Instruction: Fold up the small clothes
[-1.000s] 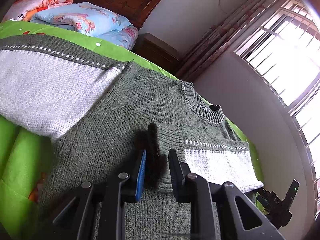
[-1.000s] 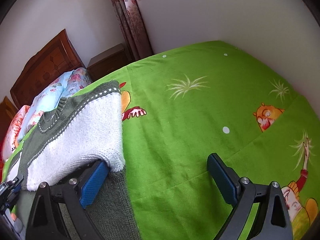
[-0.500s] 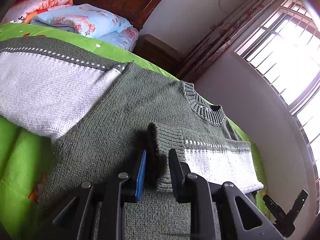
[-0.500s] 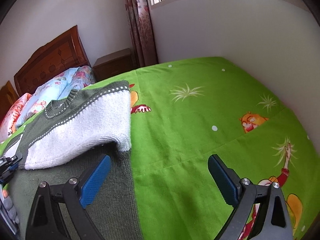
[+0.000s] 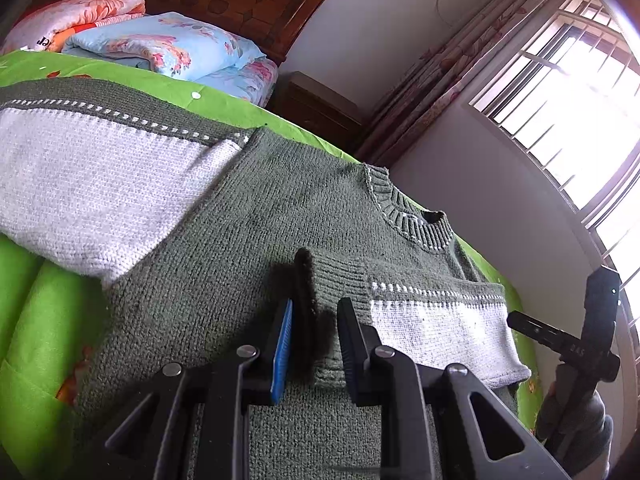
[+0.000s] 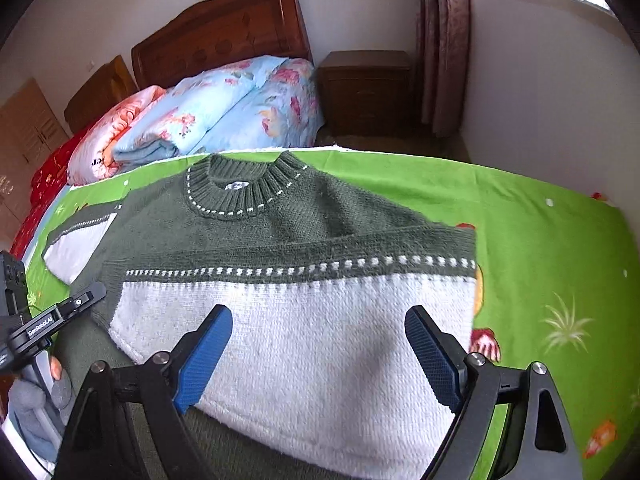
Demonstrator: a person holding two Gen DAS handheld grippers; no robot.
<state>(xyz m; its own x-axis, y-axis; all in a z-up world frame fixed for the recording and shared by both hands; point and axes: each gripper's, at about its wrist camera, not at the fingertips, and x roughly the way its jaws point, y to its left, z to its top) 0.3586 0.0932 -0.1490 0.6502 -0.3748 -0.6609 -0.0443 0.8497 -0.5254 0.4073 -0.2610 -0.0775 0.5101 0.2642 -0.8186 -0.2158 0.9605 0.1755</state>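
Observation:
A dark green knit sweater (image 5: 224, 248) with white sleeves lies flat on the green bedsheet (image 5: 36, 320), neck toward the headboard. One sleeve (image 5: 432, 320) is folded across the chest. My left gripper (image 5: 316, 312) is shut on that sleeve's ribbed cuff (image 5: 320, 280), which stands up between the pads. The other sleeve (image 5: 100, 184) lies spread out at the left. In the right wrist view my right gripper (image 6: 320, 332) hangs open just above the white part of the folded sleeve (image 6: 300, 292), with nothing pinched. It also shows at the left wrist view's right edge, as right gripper (image 5: 592, 340).
Folded floral quilts (image 6: 224, 108) are stacked against the wooden headboard (image 6: 224, 28). A brown nightstand (image 6: 364, 92) stands by the curtain and barred window (image 5: 580, 80). The cartoon-print sheet (image 6: 540, 260) stretches right of the sweater up to the white wall.
My right gripper has swung and rolled from over the bare green sheet to above the folded white sleeve, still open. The left gripper has kept still on the cuff.

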